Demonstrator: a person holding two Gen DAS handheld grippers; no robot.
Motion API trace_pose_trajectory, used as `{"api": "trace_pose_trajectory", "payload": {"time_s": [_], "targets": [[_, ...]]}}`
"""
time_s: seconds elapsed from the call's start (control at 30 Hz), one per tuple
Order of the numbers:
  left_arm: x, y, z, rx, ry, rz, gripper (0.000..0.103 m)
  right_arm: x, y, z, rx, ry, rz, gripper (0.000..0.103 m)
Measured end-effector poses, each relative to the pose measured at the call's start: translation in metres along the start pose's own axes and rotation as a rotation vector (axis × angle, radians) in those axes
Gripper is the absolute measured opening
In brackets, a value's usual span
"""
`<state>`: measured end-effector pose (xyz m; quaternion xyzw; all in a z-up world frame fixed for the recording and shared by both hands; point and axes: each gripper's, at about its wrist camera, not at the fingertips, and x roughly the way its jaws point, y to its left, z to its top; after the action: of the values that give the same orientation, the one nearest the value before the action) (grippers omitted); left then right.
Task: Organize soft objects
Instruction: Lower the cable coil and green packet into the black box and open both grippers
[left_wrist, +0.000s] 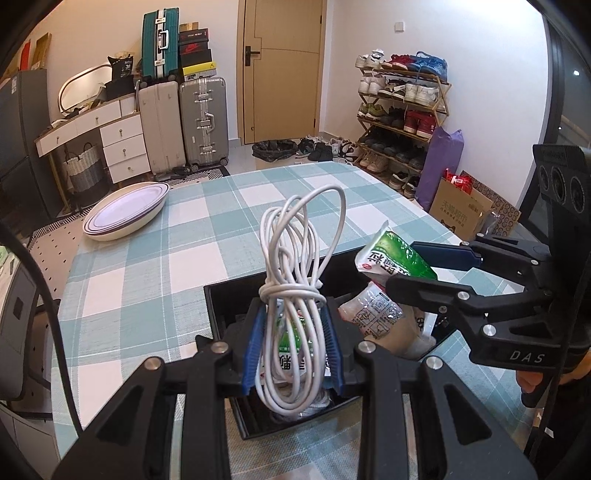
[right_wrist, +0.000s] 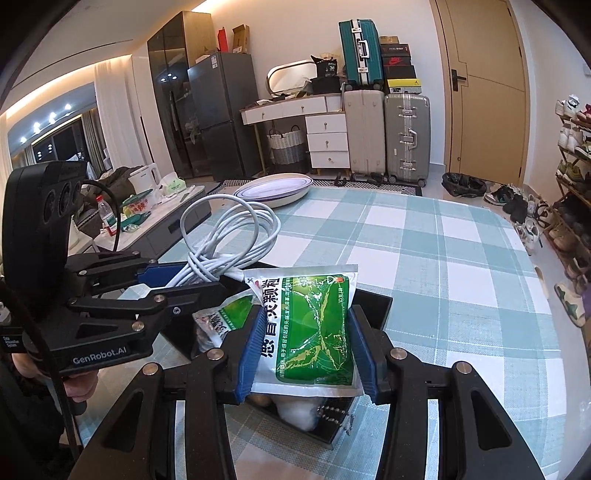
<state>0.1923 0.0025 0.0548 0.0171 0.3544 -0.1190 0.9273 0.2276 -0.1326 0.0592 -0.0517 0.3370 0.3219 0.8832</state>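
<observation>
Two soft things are in hand at once. The white cable bundle (left_wrist: 295, 295) stands upright between the blue pads of the left gripper (left_wrist: 293, 350), pinched just below its knotted waist, loops rising above the jaws and a tail of coils hanging under them. It looks light and springy; I judge the knot the safest place to hold, since loose loops would slide or splay. The green sachet (right_wrist: 314, 328) is clamped by its two side edges in the right gripper (right_wrist: 304, 354), jaws pressed in on it, its face bowed slightly. It seems light, limp and glossy, so probably slippery; a grip across the flat seams should hold better than on the puffed middle.

Directly below both grippers sits the black tray (right_wrist: 373, 306), already holding another green packet (left_wrist: 373, 314) and pale wrapped items. The tray rests on the checked tablecloth (right_wrist: 443, 258). Farther ahead of the jaws, well apart, lies a stack of oval dishes (left_wrist: 125, 214).
</observation>
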Motion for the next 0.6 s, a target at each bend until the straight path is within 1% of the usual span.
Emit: {"api": "trace_pose_trajectory", "payload": {"time_s": [0.3, 0.4, 0.6], "targets": [[0.022, -0.009, -0.008, 0.056, 0.083, 0.019, 0.029, 0.02, 0.001, -0.004, -0.036, 0.042, -0.03, 0.046], [0.025, -0.011, -0.011, 0.075, 0.089, 0.028, 0.029, 0.025, 0.0, -0.005, -0.05, 0.051, -0.041, 0.046], [0.025, -0.011, -0.013, 0.077, 0.096, 0.026, 0.029, 0.03, -0.001, -0.008, -0.055, 0.062, -0.059, 0.046]]}}
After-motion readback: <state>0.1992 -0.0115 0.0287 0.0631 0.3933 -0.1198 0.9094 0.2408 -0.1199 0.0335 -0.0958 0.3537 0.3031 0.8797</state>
